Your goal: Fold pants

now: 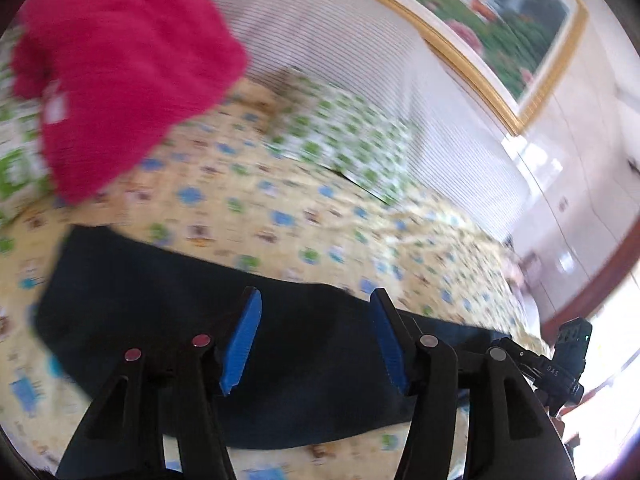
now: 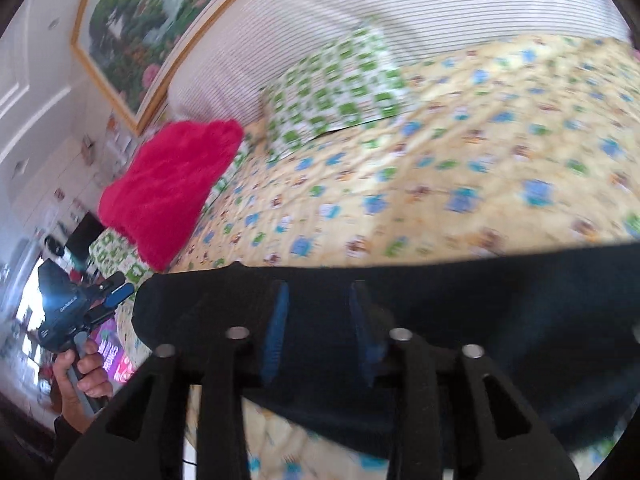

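The bed (image 2: 460, 168), under a yellow patterned quilt, serves as the folding surface, broad and flat enough to spread a garment out. The dark pants (image 1: 168, 320) lie across its near edge as a long flat band, so a fold can be made along them. A red fuzzy cushion (image 1: 120, 76) sits by the green-checked pillow (image 2: 336, 88) near the headboard, out of the way. The left tool (image 1: 316, 340) has its blue pads spread over the cloth, gripping nothing. The right tool (image 2: 320, 328) (blurred by motion) appears parted too, above the band's other stretch, probably so each can take an end.
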`<state>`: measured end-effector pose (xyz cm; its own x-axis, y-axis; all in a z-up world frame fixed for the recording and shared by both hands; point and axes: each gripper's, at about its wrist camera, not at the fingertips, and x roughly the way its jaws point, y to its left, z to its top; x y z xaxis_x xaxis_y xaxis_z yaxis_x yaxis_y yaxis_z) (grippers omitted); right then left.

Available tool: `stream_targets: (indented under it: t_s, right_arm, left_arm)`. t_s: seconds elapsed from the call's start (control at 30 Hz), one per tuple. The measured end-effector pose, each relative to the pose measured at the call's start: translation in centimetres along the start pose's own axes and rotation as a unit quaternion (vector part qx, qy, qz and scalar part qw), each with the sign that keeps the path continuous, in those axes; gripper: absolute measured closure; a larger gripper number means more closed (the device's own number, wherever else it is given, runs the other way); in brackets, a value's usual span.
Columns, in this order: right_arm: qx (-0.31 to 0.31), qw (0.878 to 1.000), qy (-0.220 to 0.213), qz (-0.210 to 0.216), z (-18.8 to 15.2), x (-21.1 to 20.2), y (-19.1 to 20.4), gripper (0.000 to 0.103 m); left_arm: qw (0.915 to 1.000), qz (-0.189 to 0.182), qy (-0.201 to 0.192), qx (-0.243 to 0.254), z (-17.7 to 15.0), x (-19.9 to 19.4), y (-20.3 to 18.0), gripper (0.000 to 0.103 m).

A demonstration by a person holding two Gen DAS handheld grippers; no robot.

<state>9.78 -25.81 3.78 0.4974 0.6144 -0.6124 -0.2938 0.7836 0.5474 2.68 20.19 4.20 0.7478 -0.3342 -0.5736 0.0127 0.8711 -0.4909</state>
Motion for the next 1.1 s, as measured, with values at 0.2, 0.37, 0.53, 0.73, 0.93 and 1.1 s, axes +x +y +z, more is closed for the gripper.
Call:
stream_targets:
  t_s: [0.2,0.37,0.53,0.73,0.93,1.1]
  right_arm:
    - [0.036,0.998,-0.032,-0.037,-1.9,-5.4,-3.5,0.057]
    - [0.072,0.994,-0.052,-0.068,-3.4,-8.6,-6.4,0.057]
    - [0.12,0.987,-0.06,-0.087,-4.1,-10.0,-9.9,0.057]
    - [0.167,0.98,-0.068,-0.082,-3.5,-9.7,-12.3,0.056]
    - [0.21,0.971,-0.09,-0.063,-3.2,-9.5,-14.2,0.051]
    - [0.188,0.975,-0.105,-0.063,-2.6,-9.7,-13.5,0.091]
  left_arm:
    - [0.9954,-0.046,0.055,0.063,-0.2,4.4,-6.3,0.04]
    - [0.9791,-0.091,0.12,0.137,-2.6,8.2,-12.8,0.036]
    - [0.9472,-0.125,0.189,0.227,-7.5,11.4,-19.3,0.034]
    - [0.9086,-0.12,0.218,0.336,-12.2,13.5,-24.3,0.033]
    - [0.898,-0.082,0.241,0.359,-13.5,15.9,-24.6,0.051]
    - [0.9043,-0.081,0.26,0.329,-12.6,17.0,-23.4,0.092]
